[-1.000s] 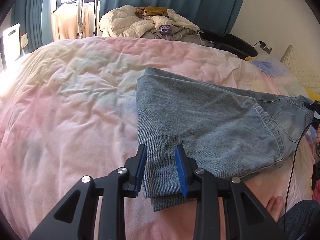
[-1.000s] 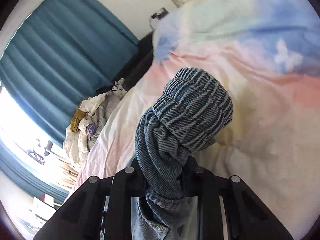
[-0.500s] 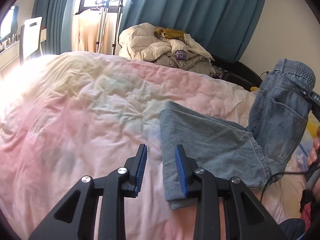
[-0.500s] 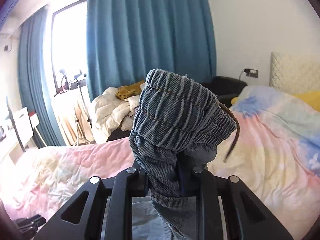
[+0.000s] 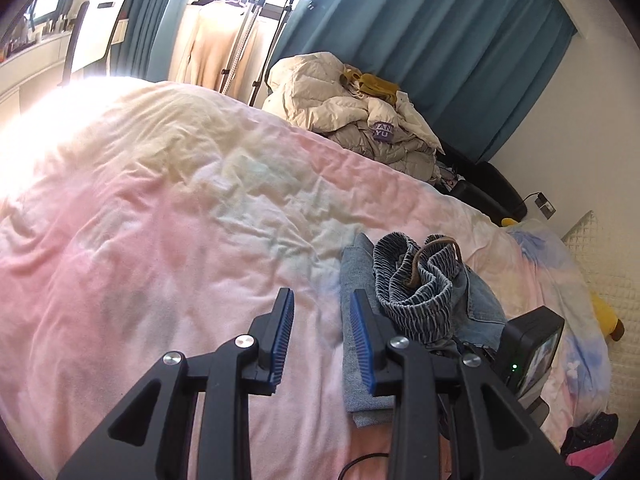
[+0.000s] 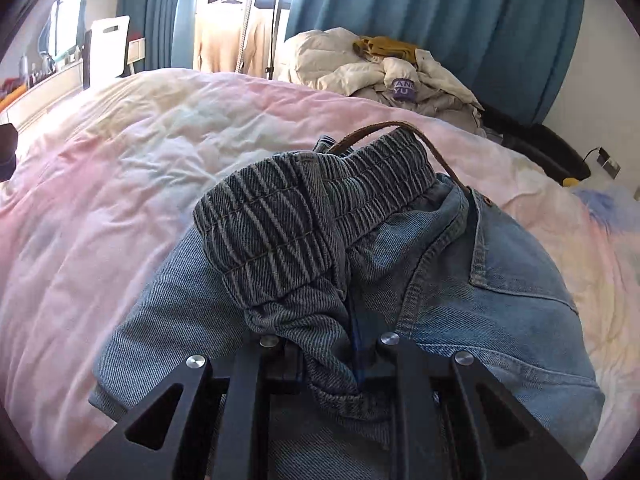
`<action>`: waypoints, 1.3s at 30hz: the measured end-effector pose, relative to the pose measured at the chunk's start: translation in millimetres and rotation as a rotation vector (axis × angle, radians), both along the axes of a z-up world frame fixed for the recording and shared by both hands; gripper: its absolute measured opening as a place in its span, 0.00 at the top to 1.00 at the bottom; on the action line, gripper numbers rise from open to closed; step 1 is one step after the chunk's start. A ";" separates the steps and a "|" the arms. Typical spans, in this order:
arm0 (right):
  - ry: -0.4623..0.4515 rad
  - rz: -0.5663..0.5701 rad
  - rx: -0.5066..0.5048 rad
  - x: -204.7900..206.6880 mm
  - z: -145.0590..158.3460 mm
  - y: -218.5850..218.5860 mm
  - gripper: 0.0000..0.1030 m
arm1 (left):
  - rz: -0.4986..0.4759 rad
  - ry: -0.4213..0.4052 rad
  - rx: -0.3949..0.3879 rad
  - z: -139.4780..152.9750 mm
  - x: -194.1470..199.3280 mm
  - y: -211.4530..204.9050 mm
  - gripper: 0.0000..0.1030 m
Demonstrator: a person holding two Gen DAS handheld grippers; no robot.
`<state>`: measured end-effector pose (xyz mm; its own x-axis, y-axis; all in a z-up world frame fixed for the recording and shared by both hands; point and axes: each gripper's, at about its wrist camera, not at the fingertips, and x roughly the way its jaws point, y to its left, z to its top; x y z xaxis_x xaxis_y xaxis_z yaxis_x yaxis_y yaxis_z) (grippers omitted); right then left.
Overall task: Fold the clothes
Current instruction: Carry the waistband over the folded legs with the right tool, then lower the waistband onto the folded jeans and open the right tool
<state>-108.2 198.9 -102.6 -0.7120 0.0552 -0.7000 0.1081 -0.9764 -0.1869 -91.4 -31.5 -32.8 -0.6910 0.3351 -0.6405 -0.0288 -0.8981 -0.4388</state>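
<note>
Light blue jeans (image 5: 478, 300) lie folded on the pastel pink bedspread (image 5: 168, 248), their elastic waistband (image 6: 288, 224) bunched on top of the legs with a brown strap (image 6: 400, 126) looped over it. My right gripper (image 6: 332, 356) grips a pinch of the waistband; its jaws are closing on the denim, which hides the fingertips. In the left wrist view its black body (image 5: 532, 344) sits right of the jeans. My left gripper (image 5: 320, 336) stands open just left of the jeans' folded edge, with only bedspread showing between its blue pads.
A heap of beige padded jackets (image 5: 360, 112) lies at the bed's far side before blue curtains (image 5: 440, 40). A garment stand (image 5: 256, 20), a white chair (image 5: 96, 28), a black seat (image 5: 488, 188) and pink and black clothing (image 5: 588, 444) surround the bed.
My right gripper swung the waistband end up from the right and brought it down over the folded legs. My left gripper rose and shifted left of the jeans' edge, still open.
</note>
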 end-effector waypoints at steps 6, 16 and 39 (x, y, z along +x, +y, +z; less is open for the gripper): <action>0.211 0.043 -0.044 21.8 43.3 -12.5 0.86 | 0.019 -0.010 0.034 -2.5 0.5 -7.0 0.71; -0.039 0.249 -0.036 34.7 -7.3 -63.0 0.86 | -0.034 -0.003 0.093 -7.9 -4.9 -3.4 0.71; -0.032 0.219 0.000 52.5 -0.2 -50.9 0.68 | -0.142 0.086 0.160 -5.7 -4.6 15.2 0.71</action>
<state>-55.7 148.0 -102.8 -0.6842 -0.0986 -0.7226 0.3239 -0.9288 -0.1800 -96.0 -16.2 -38.5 -0.6795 0.5254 -0.5121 -0.1930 -0.8014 -0.5661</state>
